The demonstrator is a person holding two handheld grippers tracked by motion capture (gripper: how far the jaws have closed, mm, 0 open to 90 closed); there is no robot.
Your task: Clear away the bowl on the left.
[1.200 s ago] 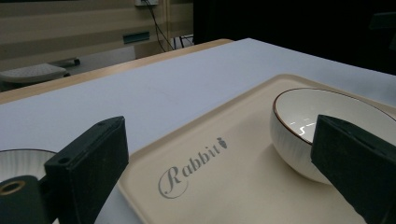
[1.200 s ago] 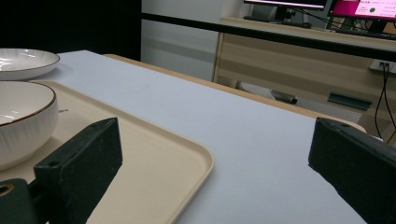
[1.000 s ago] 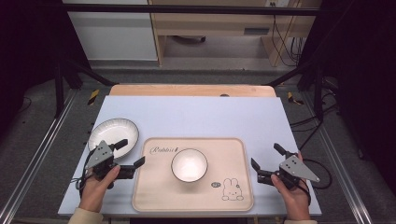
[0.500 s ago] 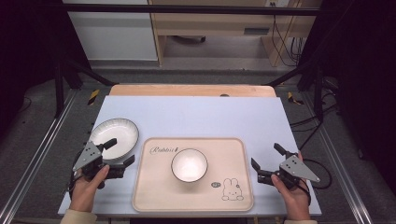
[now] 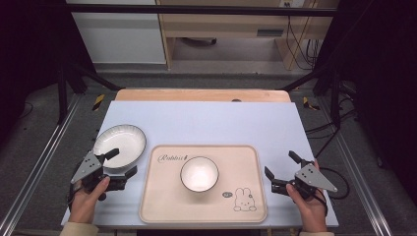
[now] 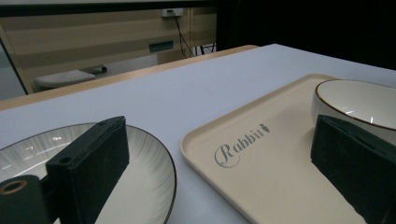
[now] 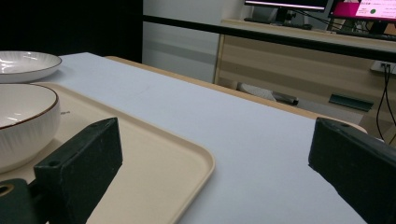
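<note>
Landmark: I take the tray point(image 5: 203, 189) as my reference; it lies flat on the pale blue table top point(image 5: 211, 123), near the table's front edge, its printed word facing me.

Bowl: the bowl point(image 5: 199, 173) stands upright on the tray, near the tray's middle, clear of the rim all round, which I read as the spot where it belongs.

Plate: the plate point(image 5: 119, 143) lies off the tray, just beyond the tray's far-left corner, flat on the table and not touching the tray. I judge it to be the thing I am going for.

Left gripper: my left gripper point(image 5: 117, 168) sits just left of the tray, at the plate's near edge, jaws spread wide. In the left gripper view one jaw hangs over the plate's rim and the other over the tray, so the plate edge lies between them; nothing is pinched yet. I judge this spread is kept to straddle the thin rim.

Right gripper: my right gripper point(image 5: 283, 169) rests just right of the tray, jaws spread and empty, well apart from the bowl, parked so it stays out of the way.

Next call: I expect to lower one jaw under the plate's lip before closing.
</note>
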